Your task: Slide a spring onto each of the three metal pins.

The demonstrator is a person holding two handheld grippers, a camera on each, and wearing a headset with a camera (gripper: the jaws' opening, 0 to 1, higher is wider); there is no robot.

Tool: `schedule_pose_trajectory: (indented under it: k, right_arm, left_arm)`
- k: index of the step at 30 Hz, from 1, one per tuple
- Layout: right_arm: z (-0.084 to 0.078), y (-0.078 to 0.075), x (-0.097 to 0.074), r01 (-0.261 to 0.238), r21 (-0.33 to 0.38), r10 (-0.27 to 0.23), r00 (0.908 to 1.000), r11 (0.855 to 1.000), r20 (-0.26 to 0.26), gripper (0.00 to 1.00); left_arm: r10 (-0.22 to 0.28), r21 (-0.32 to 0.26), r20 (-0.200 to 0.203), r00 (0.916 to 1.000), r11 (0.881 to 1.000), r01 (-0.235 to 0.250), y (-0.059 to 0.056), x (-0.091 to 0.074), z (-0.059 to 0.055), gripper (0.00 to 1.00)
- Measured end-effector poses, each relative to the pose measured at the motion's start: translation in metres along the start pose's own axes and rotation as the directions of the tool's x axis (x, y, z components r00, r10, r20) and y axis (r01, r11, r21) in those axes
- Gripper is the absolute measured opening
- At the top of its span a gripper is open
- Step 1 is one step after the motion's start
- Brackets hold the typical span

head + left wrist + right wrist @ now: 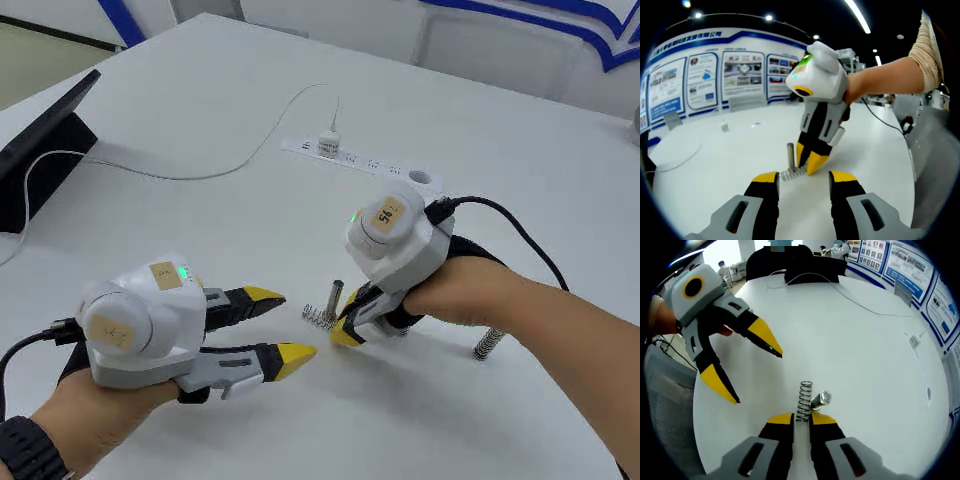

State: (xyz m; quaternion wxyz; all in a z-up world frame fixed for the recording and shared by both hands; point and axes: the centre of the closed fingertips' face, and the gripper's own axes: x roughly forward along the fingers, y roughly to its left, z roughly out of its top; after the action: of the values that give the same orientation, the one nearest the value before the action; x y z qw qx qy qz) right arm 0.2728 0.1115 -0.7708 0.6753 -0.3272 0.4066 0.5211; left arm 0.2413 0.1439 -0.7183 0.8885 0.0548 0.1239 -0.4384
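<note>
Right gripper [801, 418] clamps one end of the spring [804, 400], which lies flat just beside the upright pin [821, 399], its axis crosswise to the pin's. Left gripper [293, 322], jaws apart, hovers farther off.

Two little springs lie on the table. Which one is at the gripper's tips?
The spring lying beside the upright metal pin, at the tips of the right gripper. The other spring lies apart, by the person's forearm.
</note>
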Motion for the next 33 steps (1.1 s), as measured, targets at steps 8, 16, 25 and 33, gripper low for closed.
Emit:
schedule_pose_trajectory:
  k: [8,16,25,33]
  right_arm:
    - [-0.004,0.004,-0.002,-0.017,-0.010,0.017,0.9998,1.000,-0.006,0.12]
    - [-0.004,0.021,-0.019,-0.057,-0.088,0.056,0.9983,0.995,-0.020,0.12]
    - [0.004,0.032,-0.037,-0.098,-0.136,0.098,0.9951,0.986,-0.009,0.11]
    - [0.009,0.043,-0.046,-0.128,-0.165,0.129,0.9916,0.978,-0.010,0.11]
  left_arm:
    - [0.006,0.000,-0.010,0.9999,1.000,-0.006,0.002,-0.001,-0.003,0.40]
    - [-0.015,0.008,-0.029,0.9995,1.000,0.015,-0.006,0.001,-0.009,0.40]
    - [-0.050,0.024,-0.038,0.9980,0.998,0.051,-0.017,0.008,-0.009,0.39]
    - [-0.067,0.056,-0.054,0.9963,0.996,0.070,-0.022,0.009,-0.012,0.36]
